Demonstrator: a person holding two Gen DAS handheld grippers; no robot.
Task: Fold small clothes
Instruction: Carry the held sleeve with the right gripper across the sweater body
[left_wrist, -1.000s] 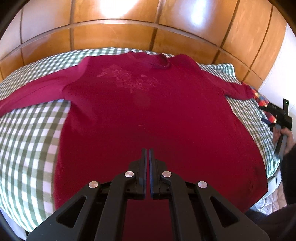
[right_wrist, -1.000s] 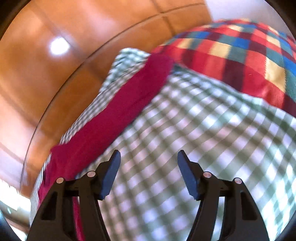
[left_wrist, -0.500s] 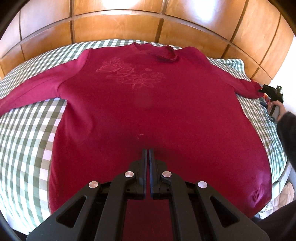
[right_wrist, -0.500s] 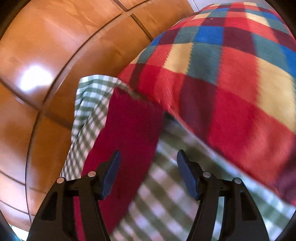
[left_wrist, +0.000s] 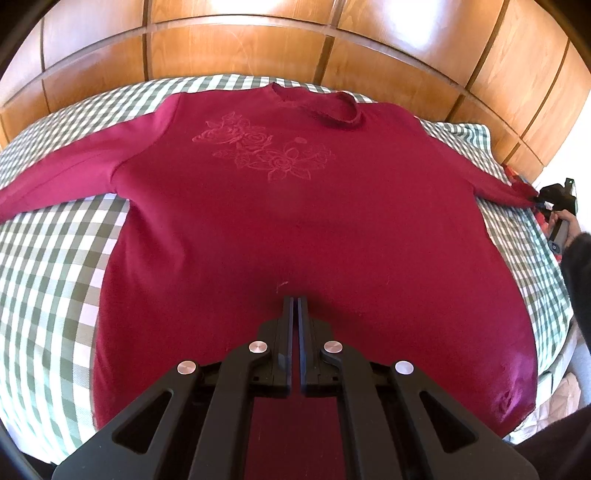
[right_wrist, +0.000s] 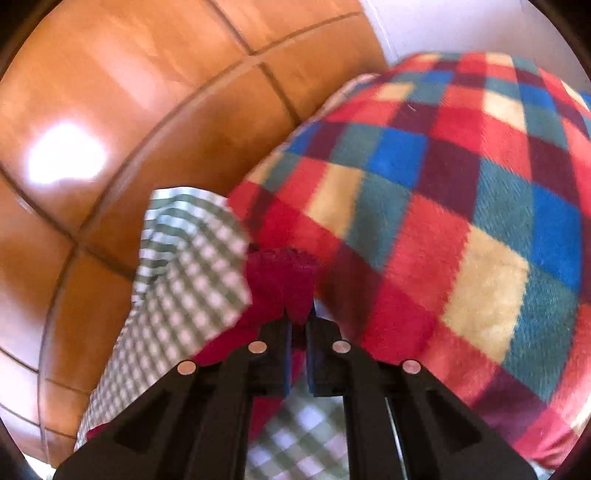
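A maroon long-sleeved top (left_wrist: 295, 206) with a rose print lies flat, front up, sleeves spread, on a green-checked sheet (left_wrist: 48, 266). My left gripper (left_wrist: 294, 301) is shut above the top's lower middle, and no fabric shows between its fingers. Far right in the left wrist view, my right gripper (left_wrist: 537, 197) meets the end of the right sleeve (left_wrist: 517, 192). In the right wrist view the right gripper (right_wrist: 299, 314) is shut on the sleeve cuff (right_wrist: 280, 273), which sticks out past its fingertips.
A plaid fleece blanket (right_wrist: 443, 221) in red, blue, green and cream bulges just right of the cuff. Wooden panelling (left_wrist: 258, 48) runs behind the bed. A person's hand (left_wrist: 565, 221) and dark sleeve (left_wrist: 580, 273) hold the right gripper at the bed's right edge.
My right gripper travelled along the right sleeve to its end and closed on the cuff. The left gripper stayed shut and shifted slightly over the top.
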